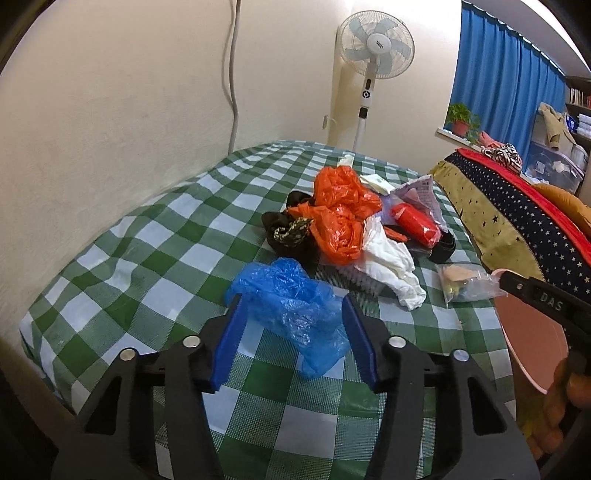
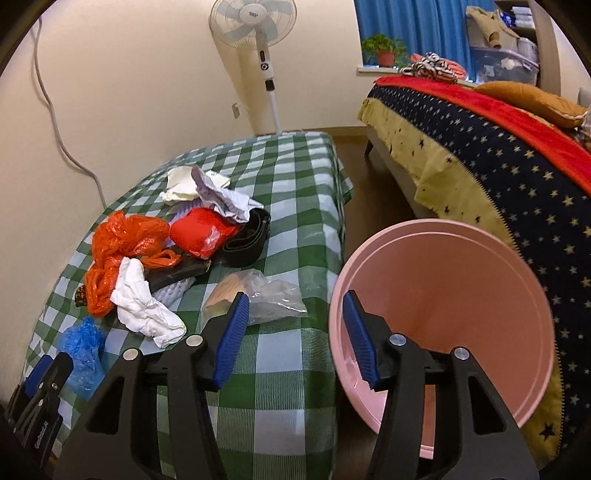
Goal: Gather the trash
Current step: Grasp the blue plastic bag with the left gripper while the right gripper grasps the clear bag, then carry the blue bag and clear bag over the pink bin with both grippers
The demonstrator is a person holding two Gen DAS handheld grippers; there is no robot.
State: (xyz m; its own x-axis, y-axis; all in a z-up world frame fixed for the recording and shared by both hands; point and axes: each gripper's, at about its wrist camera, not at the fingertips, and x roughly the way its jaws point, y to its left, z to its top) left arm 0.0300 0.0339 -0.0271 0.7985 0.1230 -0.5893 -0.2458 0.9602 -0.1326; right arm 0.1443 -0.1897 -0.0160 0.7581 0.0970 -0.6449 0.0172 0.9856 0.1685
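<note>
A crumpled blue plastic bag (image 1: 295, 310) lies on the green checked tablecloth (image 1: 147, 258), between the open fingers of my left gripper (image 1: 291, 306). Behind it is a trash pile: orange plastic bags (image 1: 340, 214), a white crumpled cloth (image 1: 391, 266), a red packet (image 1: 415, 223), a clear bag (image 1: 469, 286) and papers. My right gripper (image 2: 295, 306) is open and empty, its right finger over the rim of a pink bin (image 2: 461, 302) beside the table. The clear bag (image 2: 266, 295) lies just past its left finger. The blue bag (image 2: 83, 350) and left gripper (image 2: 40, 387) show at lower left.
A black belt roll (image 2: 247, 240) and dark items sit in the pile. A bed with a starred blanket (image 2: 480, 155) stands right of the bin. A standing fan (image 2: 258, 29) and a wall cable (image 2: 66, 147) are behind the table. Wooden floor runs between table and bed.
</note>
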